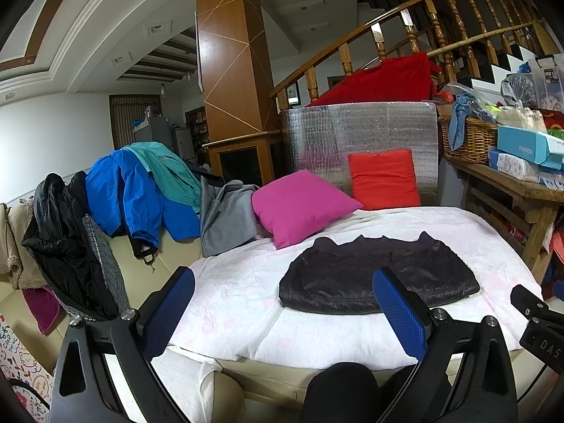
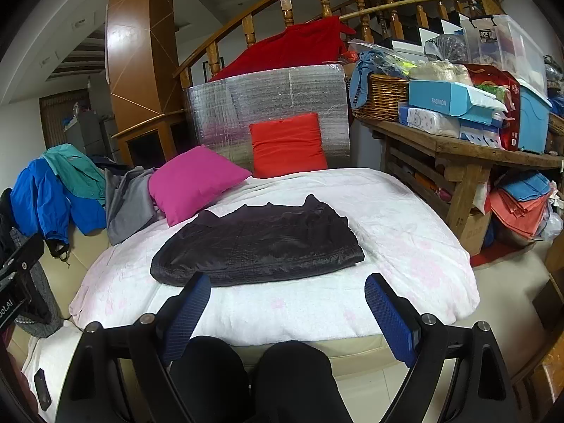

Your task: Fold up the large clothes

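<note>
Left gripper (image 1: 294,303) blue pads spread apart, empty, right gripper (image 2: 287,303) likewise, folded dark quilted jacket (image 2: 257,243) flat on white pink-flowered quilt (image 2: 405,239), magenta cushion (image 2: 194,179) beyond

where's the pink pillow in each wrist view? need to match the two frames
Left wrist: pink pillow sits centre, above and left of the folded black jacket.
Right wrist: pink pillow sits left of centre, above and left of the jacket.
Shared landmark: the red pillow against the silver panel.
</note>
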